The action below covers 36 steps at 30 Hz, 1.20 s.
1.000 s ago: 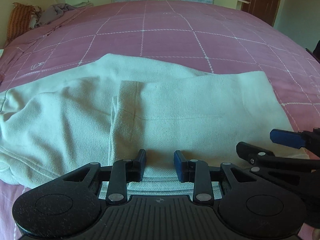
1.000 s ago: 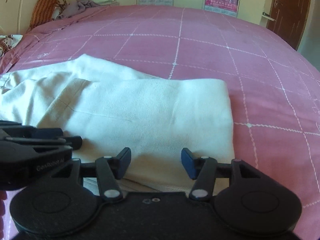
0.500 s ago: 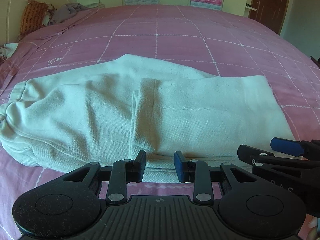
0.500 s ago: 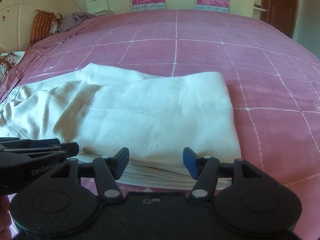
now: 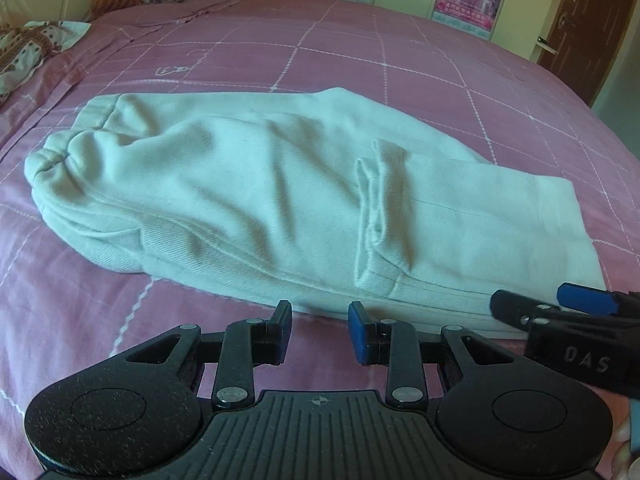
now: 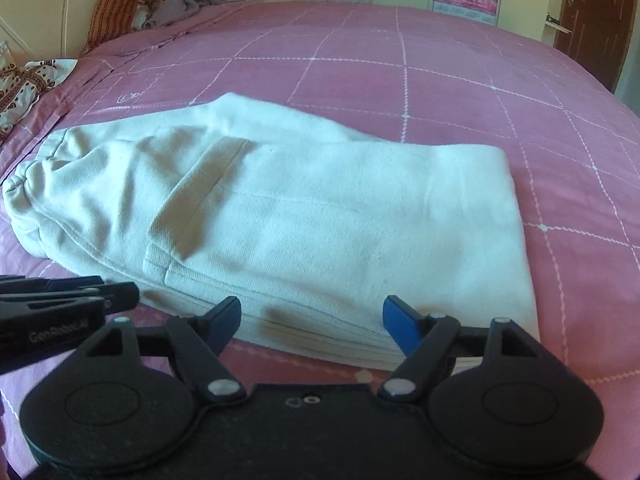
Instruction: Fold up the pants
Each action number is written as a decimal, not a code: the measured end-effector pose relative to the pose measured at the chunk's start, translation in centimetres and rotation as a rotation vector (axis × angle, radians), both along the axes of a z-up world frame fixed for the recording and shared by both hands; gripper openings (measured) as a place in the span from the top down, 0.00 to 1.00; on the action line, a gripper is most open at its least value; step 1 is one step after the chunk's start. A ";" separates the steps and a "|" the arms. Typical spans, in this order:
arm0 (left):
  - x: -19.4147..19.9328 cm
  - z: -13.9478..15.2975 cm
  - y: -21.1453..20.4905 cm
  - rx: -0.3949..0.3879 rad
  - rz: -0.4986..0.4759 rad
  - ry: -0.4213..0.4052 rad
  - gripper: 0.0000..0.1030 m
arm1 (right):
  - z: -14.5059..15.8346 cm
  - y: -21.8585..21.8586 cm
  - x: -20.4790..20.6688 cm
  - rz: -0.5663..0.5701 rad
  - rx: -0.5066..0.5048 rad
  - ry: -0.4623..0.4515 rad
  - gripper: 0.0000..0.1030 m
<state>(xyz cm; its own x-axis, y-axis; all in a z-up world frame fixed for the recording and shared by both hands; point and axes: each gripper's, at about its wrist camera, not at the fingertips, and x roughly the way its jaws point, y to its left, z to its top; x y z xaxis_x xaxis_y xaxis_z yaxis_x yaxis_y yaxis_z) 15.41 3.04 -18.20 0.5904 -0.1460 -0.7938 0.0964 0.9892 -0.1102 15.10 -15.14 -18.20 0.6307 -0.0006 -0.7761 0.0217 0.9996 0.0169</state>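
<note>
Here folded pants (image 5: 280,200) lie free; left tool (image 5: 319,334) narrowly open, right tool (image 6: 312,320) just widened, both empty.

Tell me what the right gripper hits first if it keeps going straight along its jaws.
Most likely the near folded edge of the white pants on the pink bedspread. The right gripper, jaws open and empty, already frames that edge, though depth is hard to judge.
</note>
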 end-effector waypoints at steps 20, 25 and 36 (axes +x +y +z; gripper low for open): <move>2.7 -0.5 13.4 -0.154 0.304 0.053 0.40 | 1.4 3.7 1.5 0.061 0.070 -0.049 0.21; 3.8 -1.9 15.2 -0.240 0.362 0.100 0.40 | 1.5 4.7 2.5 0.099 0.036 -0.064 0.20; 6.9 -6.1 19.3 -0.632 0.536 0.125 0.40 | -2.0 4.8 2.7 0.135 -0.012 0.028 0.17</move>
